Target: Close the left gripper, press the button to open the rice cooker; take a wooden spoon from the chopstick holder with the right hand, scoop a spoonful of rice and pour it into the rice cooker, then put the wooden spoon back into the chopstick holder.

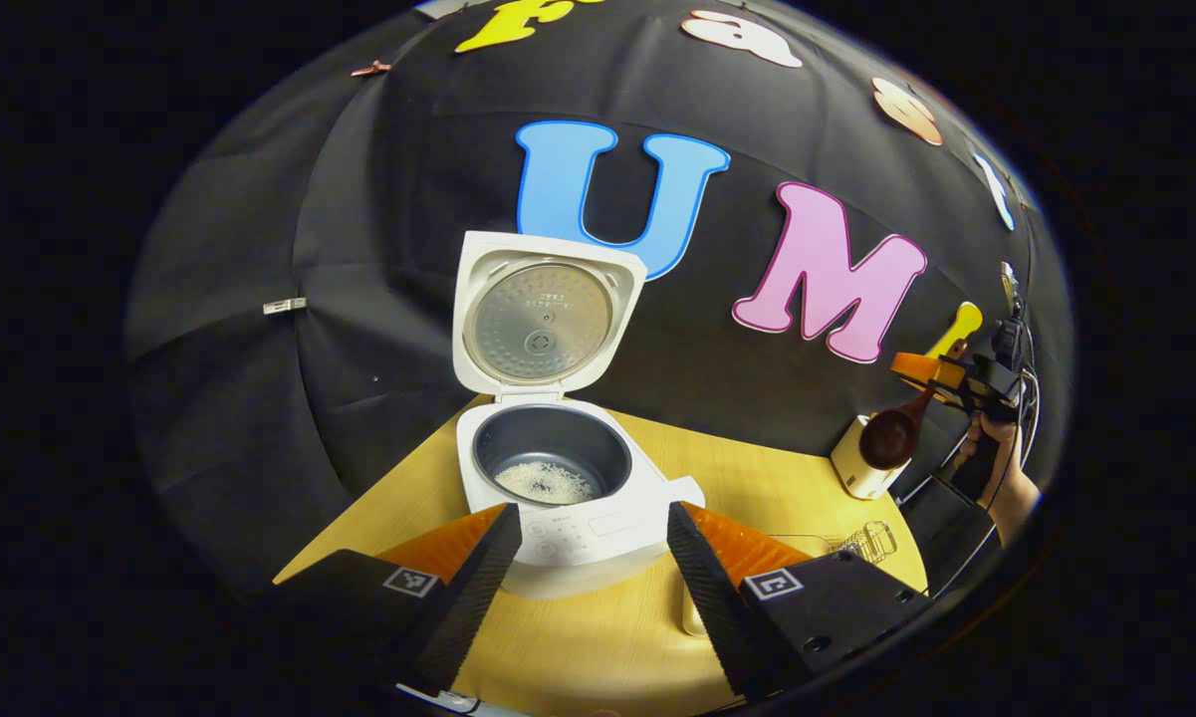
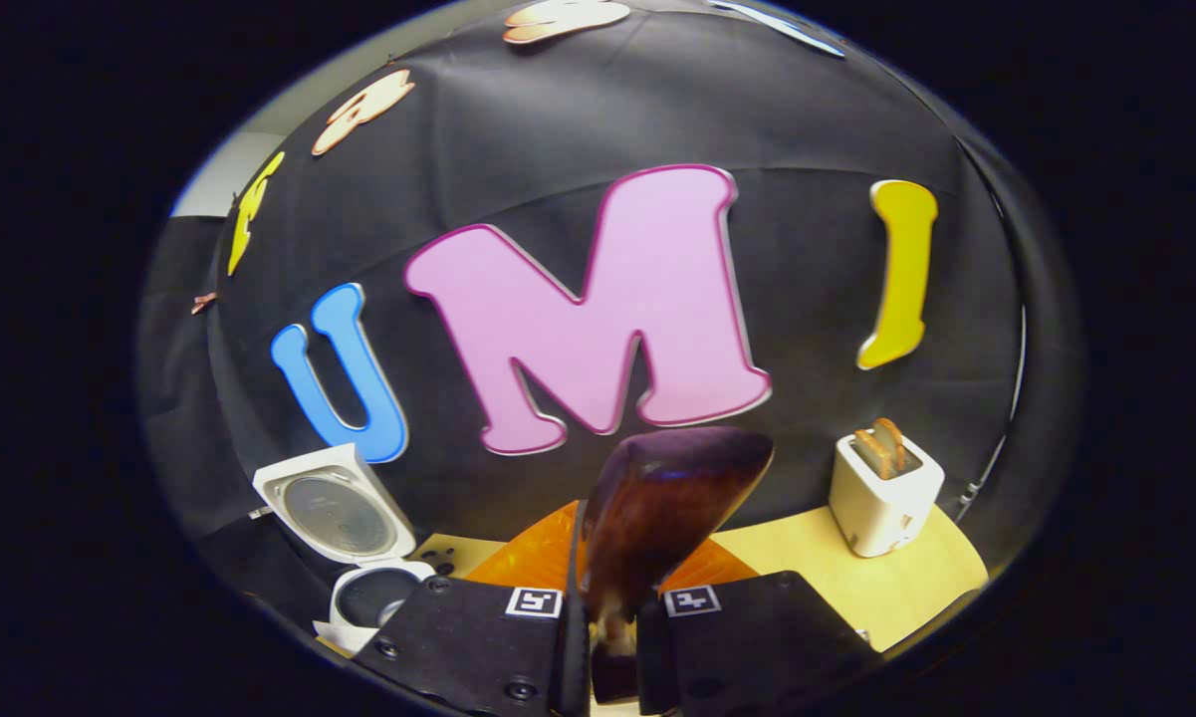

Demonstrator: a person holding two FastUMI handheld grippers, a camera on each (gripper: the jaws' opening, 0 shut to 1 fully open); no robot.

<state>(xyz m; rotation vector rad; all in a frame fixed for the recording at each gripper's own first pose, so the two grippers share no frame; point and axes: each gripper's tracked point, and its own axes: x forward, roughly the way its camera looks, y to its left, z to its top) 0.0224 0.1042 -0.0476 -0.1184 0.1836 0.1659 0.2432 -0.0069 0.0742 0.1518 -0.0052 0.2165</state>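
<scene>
My left gripper (image 1: 588, 568) hangs released, its two fingers spread wide over the wooden table (image 1: 598, 647), with nothing between them. Straight ahead at twelve o'clock, framed between those fingers, sits the white rice cooker (image 1: 568, 498). Its lid (image 1: 543, 319) stands upright and open, showing the round metal inner plate. A patch of rice (image 1: 546, 482) lies on the bottom of the dark inner pot. There is faint print on the cooker's front panel and on the lid plate, but it is too small for me to read. A line drawing is printed on the table (image 1: 861, 543) at about four o'clock of the cooker; I cannot make out any words there.

My right gripper (image 2: 602, 637) is clenched on the wooden spoon (image 2: 657, 508), both fingers pressing the handle, the dark bowl rising tilted toward one o'clock in the right gripper view. Seen from the left gripper view, that gripper (image 1: 941, 378) is far out at three o'clock, held by a hand (image 1: 1001, 468), with the spoon's bowl (image 1: 888, 438) hanging just above a small white holder (image 1: 861, 473). I cannot tell whether the spoon touches it.

In the right gripper view, the open rice cooker (image 2: 354, 558) sits low at eight o'clock, well apart from the spoon. A white toaster (image 2: 884, 498) with two slices standing in its slots is at four o'clock on the table (image 2: 916, 588). Square black-and-white marker tags sit on my fingers in both views; they carry patterns, not letters.
</scene>
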